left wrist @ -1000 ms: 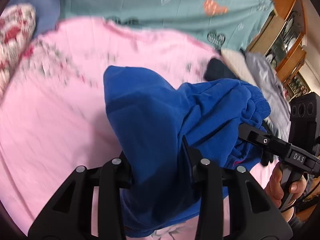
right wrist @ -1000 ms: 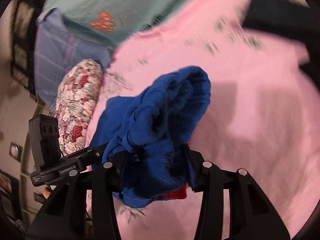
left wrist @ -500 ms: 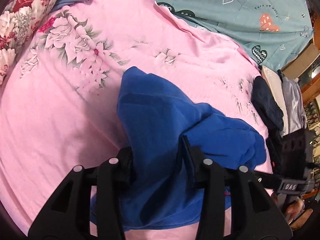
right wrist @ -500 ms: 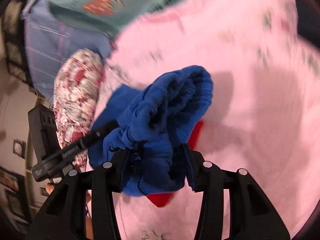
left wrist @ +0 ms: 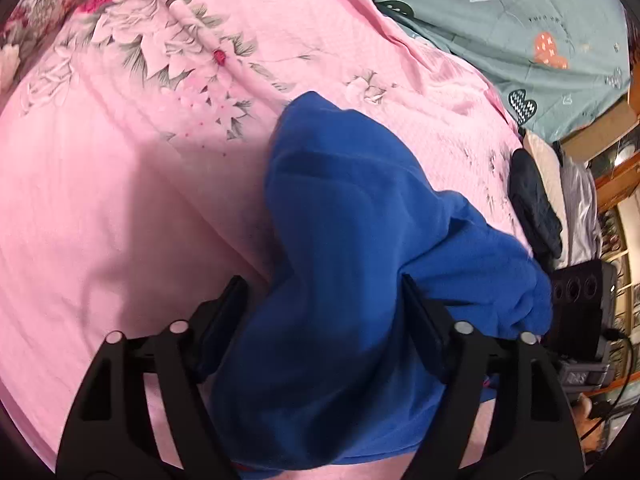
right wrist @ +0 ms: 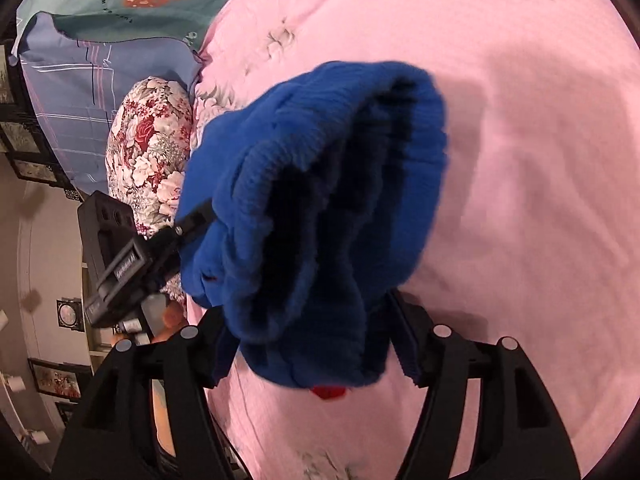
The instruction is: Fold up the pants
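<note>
The blue pants [left wrist: 352, 264] hang bunched over the pink floral bedsheet [left wrist: 120, 208]. My left gripper [left wrist: 320, 312] is shut on a thick fold of the blue cloth, which fills the gap between its fingers. My right gripper [right wrist: 308, 332] is shut on the ribbed blue waistband end of the pants [right wrist: 320, 200], with a red tag [right wrist: 328, 392] showing below it. The left gripper's body [right wrist: 120, 260] shows at the left of the right wrist view, pinching the same cloth. The right gripper's body [left wrist: 580, 312] shows at the right edge of the left wrist view.
A floral pillow [right wrist: 152, 152] and a blue plaid pillow [right wrist: 80, 80] lie at the bed's head. A teal blanket [left wrist: 520, 20] covers the far side. A pile of dark and grey folded clothes [left wrist: 540, 200] sits at the right of the sheet, by wooden shelving [left wrist: 616, 160].
Both grippers have come lower and closer to the sheet with the pants still held. The cloth has dropped nearer the bed and fills more of both views.
</note>
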`<action>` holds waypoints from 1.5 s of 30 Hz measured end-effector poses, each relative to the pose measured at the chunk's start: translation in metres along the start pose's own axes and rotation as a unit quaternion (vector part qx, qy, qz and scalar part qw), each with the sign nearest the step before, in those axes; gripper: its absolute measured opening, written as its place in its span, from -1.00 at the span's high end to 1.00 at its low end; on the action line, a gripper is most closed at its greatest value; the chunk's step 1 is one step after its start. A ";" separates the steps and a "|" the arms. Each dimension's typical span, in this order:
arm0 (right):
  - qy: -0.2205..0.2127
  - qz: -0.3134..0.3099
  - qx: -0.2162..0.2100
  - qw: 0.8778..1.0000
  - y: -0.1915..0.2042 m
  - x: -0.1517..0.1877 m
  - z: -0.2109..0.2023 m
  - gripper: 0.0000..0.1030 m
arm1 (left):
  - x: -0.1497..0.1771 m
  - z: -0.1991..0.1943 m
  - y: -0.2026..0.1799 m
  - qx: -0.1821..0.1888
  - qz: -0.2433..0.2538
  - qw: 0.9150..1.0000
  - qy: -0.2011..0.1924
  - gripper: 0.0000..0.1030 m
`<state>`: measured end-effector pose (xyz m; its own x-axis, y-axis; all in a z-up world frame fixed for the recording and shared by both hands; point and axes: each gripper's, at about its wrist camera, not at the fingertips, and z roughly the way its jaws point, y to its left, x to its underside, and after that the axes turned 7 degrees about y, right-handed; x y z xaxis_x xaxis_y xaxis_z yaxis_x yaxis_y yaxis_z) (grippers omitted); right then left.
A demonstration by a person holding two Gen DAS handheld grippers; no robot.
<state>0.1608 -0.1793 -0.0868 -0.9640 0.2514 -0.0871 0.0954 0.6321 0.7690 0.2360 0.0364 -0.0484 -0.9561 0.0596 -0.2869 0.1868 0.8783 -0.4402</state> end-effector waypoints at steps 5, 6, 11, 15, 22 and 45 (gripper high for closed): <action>-0.050 -0.056 0.037 0.997 0.028 -0.003 -0.013 0.22 | 0.002 -0.029 -0.034 -0.021 0.049 0.998 -0.039 0.28; -0.072 -0.085 0.050 0.993 0.041 -0.003 -0.024 0.22 | 0.000 -0.036 -0.040 -0.021 0.054 0.997 -0.052 0.28; -0.167 -0.189 0.095 0.963 0.093 -0.031 -0.074 0.23 | -0.039 -0.077 -0.059 0.007 0.032 0.986 -0.163 0.27; -0.202 -0.247 0.137 0.938 0.109 -0.075 -0.083 0.22 | -0.082 -0.057 -0.052 -0.002 -0.014 0.981 -0.191 0.20; -0.116 -0.183 0.210 0.953 0.038 -0.163 -0.008 0.05 | -0.110 0.033 -0.019 -0.152 -0.063 0.977 -0.133 -0.86; -0.250 -0.116 0.284 0.919 0.046 -0.002 -0.082 -0.50 | 0.034 -0.050 -0.031 -0.196 -0.062 0.957 -0.202 -0.96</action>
<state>0.1467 -0.2113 0.0008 -0.7541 0.2777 -0.5952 0.1532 0.9556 0.2517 0.1860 0.0354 -0.0023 -0.7851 -0.1747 -0.5943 -0.0968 0.9822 -0.1609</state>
